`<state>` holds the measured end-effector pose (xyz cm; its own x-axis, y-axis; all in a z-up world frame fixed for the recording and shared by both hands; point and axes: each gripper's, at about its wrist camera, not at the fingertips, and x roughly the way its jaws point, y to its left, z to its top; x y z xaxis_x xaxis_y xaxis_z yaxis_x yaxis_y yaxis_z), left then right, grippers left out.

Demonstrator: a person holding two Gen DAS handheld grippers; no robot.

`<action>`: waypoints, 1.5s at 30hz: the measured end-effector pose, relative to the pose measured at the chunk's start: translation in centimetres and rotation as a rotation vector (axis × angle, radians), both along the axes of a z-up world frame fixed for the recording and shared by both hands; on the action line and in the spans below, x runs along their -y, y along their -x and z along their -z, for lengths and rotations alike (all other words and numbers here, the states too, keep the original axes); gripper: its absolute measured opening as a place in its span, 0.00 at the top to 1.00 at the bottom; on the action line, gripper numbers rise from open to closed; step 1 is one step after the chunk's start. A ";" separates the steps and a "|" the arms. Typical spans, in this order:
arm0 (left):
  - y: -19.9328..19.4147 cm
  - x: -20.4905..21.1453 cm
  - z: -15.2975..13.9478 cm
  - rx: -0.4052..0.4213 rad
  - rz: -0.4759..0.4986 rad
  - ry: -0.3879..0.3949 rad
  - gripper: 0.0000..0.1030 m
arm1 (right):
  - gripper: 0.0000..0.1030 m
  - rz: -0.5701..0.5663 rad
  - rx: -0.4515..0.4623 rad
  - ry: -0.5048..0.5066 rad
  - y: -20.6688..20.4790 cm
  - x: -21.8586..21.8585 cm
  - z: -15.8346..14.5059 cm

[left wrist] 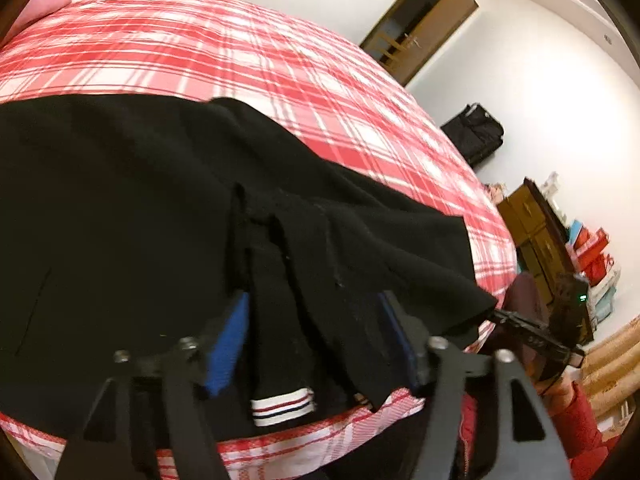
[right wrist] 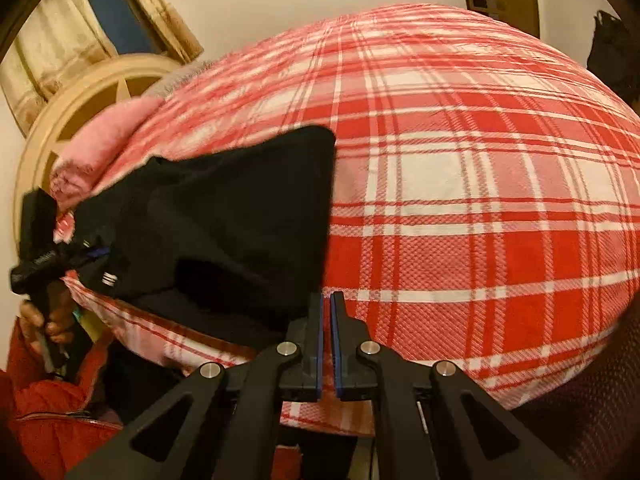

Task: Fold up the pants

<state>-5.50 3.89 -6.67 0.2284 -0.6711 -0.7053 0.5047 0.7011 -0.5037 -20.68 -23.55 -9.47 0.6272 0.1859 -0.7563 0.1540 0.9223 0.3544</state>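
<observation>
Left tongs (left wrist: pixel 316 344) are sitting nearest the lens, jaws spread, blue pads (left wrist: pixel 228 344) either side of the pants (left wrist: pixel 140 200) hem but not pressing it, so released. Black pants are lying at the near edge of the bed (left wrist: pixel 240 56), one layer doubled over another; striped cuff (left wrist: pixel 282 406) is hanging at the edge between the jaws. Looks like at least one fold is in. Remaining, I'd guess: squaring the loose corner flopping toward the bed's end, then folding it shorter. Can't tell the exact layer count, fabric is too dark.

Right tongs (right wrist: pixel 326 344) are clenched with nothing between the pads, hovering over bare bedspread just beside the pants' folded edge.

Bed is wearing a red-and-white plaid cover, mostly unoccupied beyond the pants. Pink blanket (right wrist: pixel 104 140) is lying bunched at the head end by a pale wooden headboard (right wrist: pixel 72 108). Person's hand (right wrist: pixel 48 320) in a red sleeve is gripping the left handle.

Room: white walls, curtained window (right wrist: pixel 100 12), wooden door (left wrist: pixel 424 20), black bag (left wrist: pixel 476 132) on the floor, brown cabinet (left wrist: pixel 536 224) with red boxes (left wrist: pixel 592 252) stacked beside it.
</observation>
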 end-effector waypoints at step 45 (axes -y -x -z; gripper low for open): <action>0.7 1.7 1.2 -0.229 0.017 0.192 0.96 | 0.96 0.125 0.129 0.001 2.8 1.1 -1.3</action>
